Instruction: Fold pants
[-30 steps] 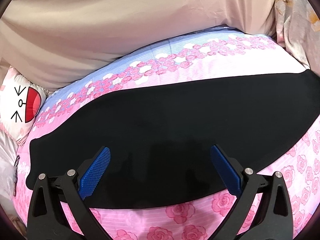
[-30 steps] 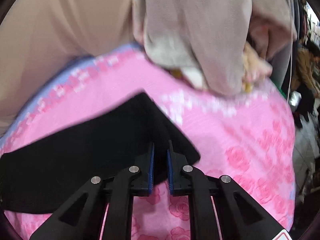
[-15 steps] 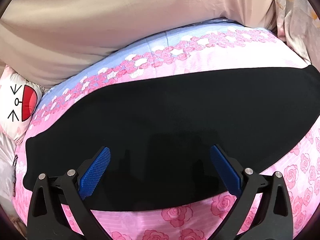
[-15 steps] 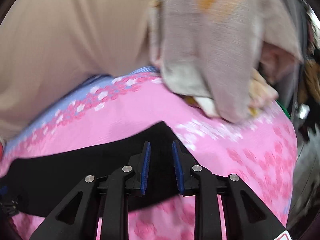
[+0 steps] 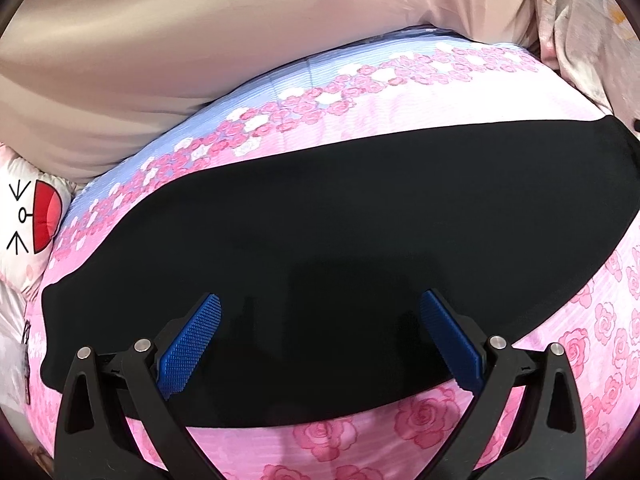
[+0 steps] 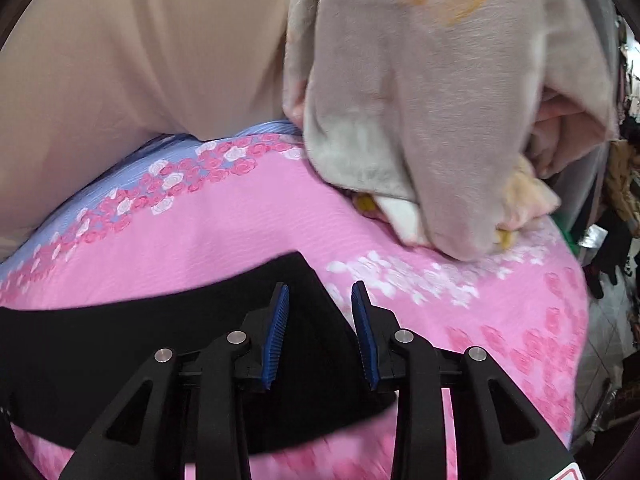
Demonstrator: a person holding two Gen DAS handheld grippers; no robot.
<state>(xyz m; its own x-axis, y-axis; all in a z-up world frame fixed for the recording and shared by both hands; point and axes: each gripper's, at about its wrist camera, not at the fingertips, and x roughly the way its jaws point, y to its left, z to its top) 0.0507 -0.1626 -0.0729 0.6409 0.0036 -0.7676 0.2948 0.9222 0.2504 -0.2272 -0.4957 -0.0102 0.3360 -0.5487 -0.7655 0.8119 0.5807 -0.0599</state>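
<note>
The black pants (image 5: 340,248) lie flat as one long dark band across the pink rose-print bedspread (image 5: 420,92), running from side to side in front of me. My left gripper (image 5: 320,340) hangs over the near edge of that band with its two blue pads spread wide, nothing between them but the cloth below; whether the tips touch the fabric I cannot tell. My right gripper (image 6: 318,332) is at the band's right end, where the pants (image 6: 120,332) come to a pointed corner. Its jaws are opening, a narrow gap showing between the two blue pads, and the corner of the cloth sits in that gap without being pinched.

I count one pair of pants, two grippers, four blue pads in all, one cartoon-face pillow (image 5: 28,220) at the far left, and one grey fleece blanket (image 6: 440,100) heaped at the far right.

The far edge of the pants is straight and clean. Beyond it, bare bedspread stretches up to a beige wall of fabric (image 5: 200,60). A strip of bare bedspread also shows along the near edge, and more to the right of the corner.
</note>
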